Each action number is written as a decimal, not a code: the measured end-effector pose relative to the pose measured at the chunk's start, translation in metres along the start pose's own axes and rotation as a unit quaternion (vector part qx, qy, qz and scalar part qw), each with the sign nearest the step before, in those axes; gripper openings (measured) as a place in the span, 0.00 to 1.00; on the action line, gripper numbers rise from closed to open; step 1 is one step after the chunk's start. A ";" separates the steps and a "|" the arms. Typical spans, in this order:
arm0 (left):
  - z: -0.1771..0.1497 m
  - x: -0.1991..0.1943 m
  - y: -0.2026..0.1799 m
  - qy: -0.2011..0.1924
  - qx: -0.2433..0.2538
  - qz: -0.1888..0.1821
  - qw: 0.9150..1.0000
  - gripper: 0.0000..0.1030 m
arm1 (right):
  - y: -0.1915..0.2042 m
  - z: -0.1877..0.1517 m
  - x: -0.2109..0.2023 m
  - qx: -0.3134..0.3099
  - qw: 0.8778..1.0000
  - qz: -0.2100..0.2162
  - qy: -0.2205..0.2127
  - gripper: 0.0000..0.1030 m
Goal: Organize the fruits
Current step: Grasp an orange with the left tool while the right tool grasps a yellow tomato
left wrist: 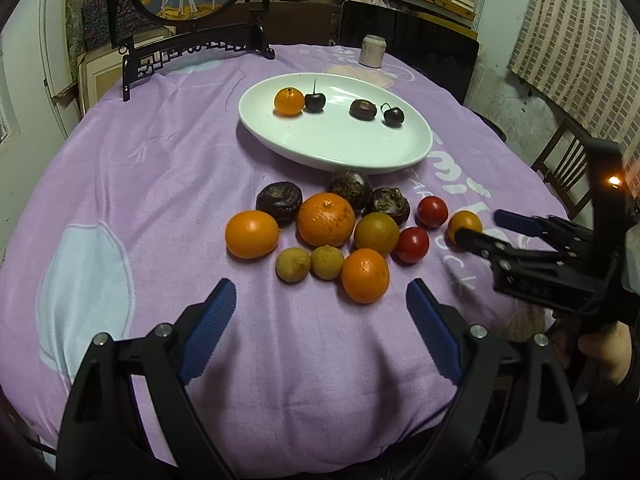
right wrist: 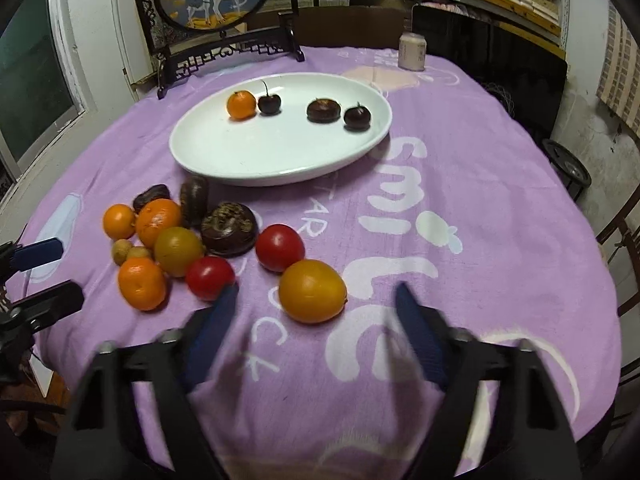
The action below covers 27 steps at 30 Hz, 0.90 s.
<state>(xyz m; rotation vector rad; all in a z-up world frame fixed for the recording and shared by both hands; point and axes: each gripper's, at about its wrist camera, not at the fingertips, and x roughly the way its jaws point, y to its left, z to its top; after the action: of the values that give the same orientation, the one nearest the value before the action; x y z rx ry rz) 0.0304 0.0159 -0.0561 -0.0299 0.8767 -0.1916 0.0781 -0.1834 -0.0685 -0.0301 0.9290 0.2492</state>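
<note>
our right gripper (right wrist: 314, 320) has its jaws spread wide, and the yellow-orange fruit (right wrist: 312, 291) lies on the purple cloth (right wrist: 460, 208) just ahead, between the blue pads (right wrist: 416, 336) but not yet touched. we judge it light, round, smooth and prone to roll, so we would close across its widest middle, gently. our left gripper (left wrist: 320, 308) also gapes, holding nothing, short of the fruit cluster (left wrist: 326, 220). beyond, the white plate (right wrist: 224, 160) already carries four small fruits.

Glossy white plate (right wrist: 280, 160) on soft, matt purple cloth (right wrist: 460, 184)
</note>
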 end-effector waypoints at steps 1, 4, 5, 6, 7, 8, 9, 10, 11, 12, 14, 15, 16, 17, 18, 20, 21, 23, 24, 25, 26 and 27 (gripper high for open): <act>0.000 0.001 0.000 0.002 0.000 0.000 1.000 0.86 | -0.002 0.000 0.005 0.005 1.000 0.007 0.008 0.51; -0.001 0.003 -0.002 0.005 0.003 0.001 1.000 0.86 | -0.005 0.000 0.013 0.013 1.000 0.021 0.010 0.39; 0.000 0.003 -0.002 0.006 0.003 0.001 1.000 0.86 | -0.004 0.000 0.013 0.011 1.000 0.021 0.011 0.37; -0.001 0.003 -0.003 0.007 0.003 0.002 1.000 0.86 | -0.004 0.000 0.012 0.011 0.999 0.031 0.012 0.37; 0.000 0.004 -0.003 0.010 0.002 0.002 1.000 0.86 | -0.006 -0.001 0.010 0.020 0.999 0.047 0.011 0.37; 0.000 0.004 -0.002 0.012 0.000 0.003 1.000 0.86 | -0.009 -0.002 0.009 0.026 0.998 0.055 0.010 0.37; 0.000 0.005 -0.002 0.013 -0.002 0.004 1.000 0.86 | -0.010 -0.003 0.004 0.030 0.998 0.058 0.006 0.37; 0.000 0.005 -0.003 0.013 -0.002 0.005 1.000 0.86 | -0.011 -0.005 0.000 0.028 0.998 0.056 0.002 0.37; 0.000 0.005 -0.004 0.012 -0.002 0.006 1.000 0.86 | -0.012 -0.006 -0.006 0.027 0.998 0.053 -0.003 0.37; 0.000 0.006 -0.006 0.013 0.000 0.005 1.000 0.86 | -0.014 -0.007 -0.009 0.028 0.998 0.053 -0.006 0.37; 0.000 0.009 -0.013 0.017 0.008 0.006 1.000 0.86 | -0.019 -0.008 -0.015 0.033 0.998 0.057 -0.012 0.37; 0.000 0.012 -0.018 0.020 0.013 0.007 1.000 0.85 | -0.023 -0.010 -0.018 0.037 0.997 0.059 -0.014 0.37; 0.000 0.015 -0.022 0.023 0.019 0.008 1.000 0.85 | -0.026 -0.011 -0.020 0.040 0.997 0.061 -0.015 0.37; 0.000 0.017 -0.026 0.026 0.023 0.011 0.999 0.85 | -0.030 -0.013 -0.021 0.045 0.997 0.065 -0.016 0.37; 0.000 0.020 -0.029 0.028 0.027 0.013 0.999 0.82 | -0.033 -0.013 -0.022 0.049 0.996 0.068 -0.016 0.37; 0.001 0.027 -0.036 0.038 0.029 0.011 0.999 0.70 | -0.041 -0.017 -0.025 0.060 0.995 0.074 -0.017 0.37; 0.002 0.031 -0.038 0.044 0.029 0.008 0.999 0.60 | -0.044 -0.018 -0.025 0.063 0.995 0.073 -0.017 0.37; 0.003 0.042 -0.041 0.062 0.025 0.004 0.998 0.49 | -0.049 -0.020 -0.026 0.067 0.995 0.074 -0.017 0.37; 0.003 0.045 -0.042 0.066 0.021 0.007 0.998 0.49 | -0.051 -0.021 -0.027 0.070 0.995 0.075 -0.017 0.37; 0.004 0.048 -0.042 0.067 0.018 0.011 0.998 0.49 | -0.053 -0.022 -0.028 0.071 0.994 0.075 -0.017 0.37; 0.005 0.050 -0.042 0.069 0.015 0.012 0.997 0.49 | -0.054 -0.023 -0.029 0.072 0.994 0.075 -0.018 0.37; 0.005 0.052 -0.041 0.070 0.013 0.012 0.997 0.49 | -0.056 -0.024 -0.029 0.073 0.994 0.076 -0.019 0.37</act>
<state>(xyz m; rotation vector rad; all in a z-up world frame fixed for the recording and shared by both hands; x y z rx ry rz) 0.0607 -0.0344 -0.0878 0.0174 1.0139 -0.1845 0.0548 -0.2465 -0.0643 0.1800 0.9107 0.3211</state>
